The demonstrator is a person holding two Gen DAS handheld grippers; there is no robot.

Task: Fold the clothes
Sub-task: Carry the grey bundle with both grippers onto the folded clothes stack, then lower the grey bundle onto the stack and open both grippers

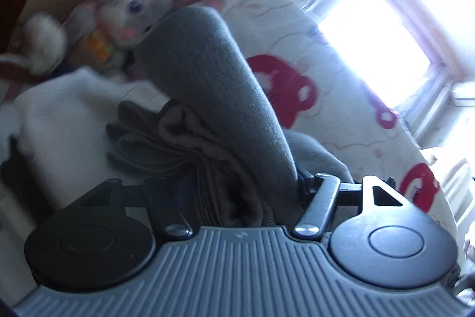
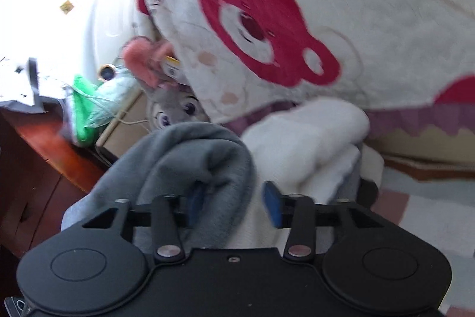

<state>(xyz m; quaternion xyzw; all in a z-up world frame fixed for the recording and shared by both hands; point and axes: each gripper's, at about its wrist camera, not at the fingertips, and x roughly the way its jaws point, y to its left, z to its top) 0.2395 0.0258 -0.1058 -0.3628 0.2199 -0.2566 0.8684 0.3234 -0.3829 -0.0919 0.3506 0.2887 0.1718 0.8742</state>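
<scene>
Fingers of the left gripper [image 1: 237, 183] are buried in bunched grey knit garment [image 1: 207, 97]; whether they clamp it cannot be told. Fingers of the right gripper [image 2: 234, 204] stand partly apart, blue pads [image 2: 271, 202] exposed, with a grey fleece fold [image 2: 202, 156] between them, covering the left pad. No legible writing. A red-bear blanket [image 2: 297, 20] lies at 12 o'clock, a plush rabbit [image 1: 130, 11] at 10 o'clock.
</scene>
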